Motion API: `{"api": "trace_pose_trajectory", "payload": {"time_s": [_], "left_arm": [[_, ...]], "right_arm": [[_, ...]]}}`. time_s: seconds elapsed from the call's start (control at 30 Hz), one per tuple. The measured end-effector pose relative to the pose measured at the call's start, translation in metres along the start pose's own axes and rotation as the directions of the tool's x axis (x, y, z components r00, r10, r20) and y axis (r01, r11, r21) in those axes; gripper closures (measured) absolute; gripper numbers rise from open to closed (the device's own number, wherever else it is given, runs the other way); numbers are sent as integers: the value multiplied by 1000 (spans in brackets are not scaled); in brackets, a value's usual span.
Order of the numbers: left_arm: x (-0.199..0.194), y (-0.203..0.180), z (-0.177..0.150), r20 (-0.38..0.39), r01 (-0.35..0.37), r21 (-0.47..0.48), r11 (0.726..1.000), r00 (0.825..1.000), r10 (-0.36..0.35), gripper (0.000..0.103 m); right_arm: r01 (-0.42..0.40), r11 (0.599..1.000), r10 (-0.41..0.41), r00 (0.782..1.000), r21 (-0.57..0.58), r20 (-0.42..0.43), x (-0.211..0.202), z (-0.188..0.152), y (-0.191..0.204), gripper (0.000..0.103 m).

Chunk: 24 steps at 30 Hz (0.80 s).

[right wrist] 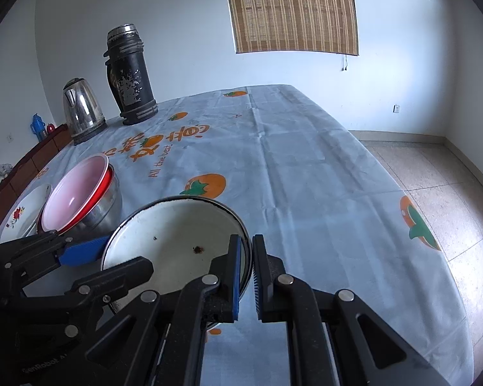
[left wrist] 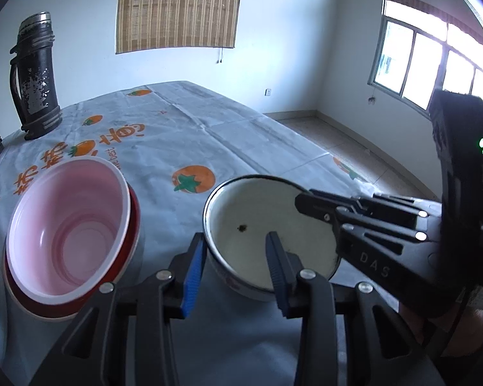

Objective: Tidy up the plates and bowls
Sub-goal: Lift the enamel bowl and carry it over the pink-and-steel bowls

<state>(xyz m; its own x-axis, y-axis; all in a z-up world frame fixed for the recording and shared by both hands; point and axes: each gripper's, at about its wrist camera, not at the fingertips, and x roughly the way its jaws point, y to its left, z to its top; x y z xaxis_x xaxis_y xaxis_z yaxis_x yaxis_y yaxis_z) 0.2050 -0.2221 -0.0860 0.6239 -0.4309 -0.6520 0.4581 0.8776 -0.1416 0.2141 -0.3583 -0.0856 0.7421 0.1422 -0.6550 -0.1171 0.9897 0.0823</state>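
A white enamel bowl (left wrist: 267, 218) with a dark rim and a small dark spot inside stands on the tablecloth near the front edge. My left gripper (left wrist: 236, 238) straddles its near-left wall, one blue pad (left wrist: 194, 267) outside and the other finger inside. The gap is wide and the pads do not press, so it is open. My right gripper (right wrist: 247, 239) is shut on the bowl's (right wrist: 177, 234) right rim, also seen as the right gripper (left wrist: 301, 202) from the left wrist. The left gripper (right wrist: 127, 252) shows at the bowl's left side.
A pink bowl (left wrist: 67, 225) sits nested in a red one inside a steel bowl (right wrist: 103, 212), just left of the white bowl. A flowered plate (right wrist: 22, 215) lies further left. A black thermos (right wrist: 128, 74) and a steel kettle (right wrist: 82, 109) stand at the back. The table's edge (right wrist: 434, 257) drops to the floor on the right.
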Motion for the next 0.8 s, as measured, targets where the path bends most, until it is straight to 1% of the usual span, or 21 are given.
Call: {"api": "trace_pose_trajectory", "payload": {"time_s": [0.17, 0.3, 0.53, 0.8], "left_arm": [[-9, 6, 3, 19, -4, -20, 1000, 1000, 5, 66], [-15, 12, 6, 38, 10, -46, 999, 999, -8, 66], [-34, 20, 12, 96, 27, -77, 997, 995, -20, 66], [-55, 34, 19, 159, 44, -122, 992, 987, -24, 66]], "right_arm": [[-3, 1000, 3, 1000, -10, -10, -2, 1, 9, 95], [3, 1000, -3, 1000, -22, -1, -8, 6, 16, 95], [7, 999, -5, 999, -47, 36, -26, 18, 29, 95], [-13, 997, 19, 997, -74, 78, -44, 36, 46, 95]]}}
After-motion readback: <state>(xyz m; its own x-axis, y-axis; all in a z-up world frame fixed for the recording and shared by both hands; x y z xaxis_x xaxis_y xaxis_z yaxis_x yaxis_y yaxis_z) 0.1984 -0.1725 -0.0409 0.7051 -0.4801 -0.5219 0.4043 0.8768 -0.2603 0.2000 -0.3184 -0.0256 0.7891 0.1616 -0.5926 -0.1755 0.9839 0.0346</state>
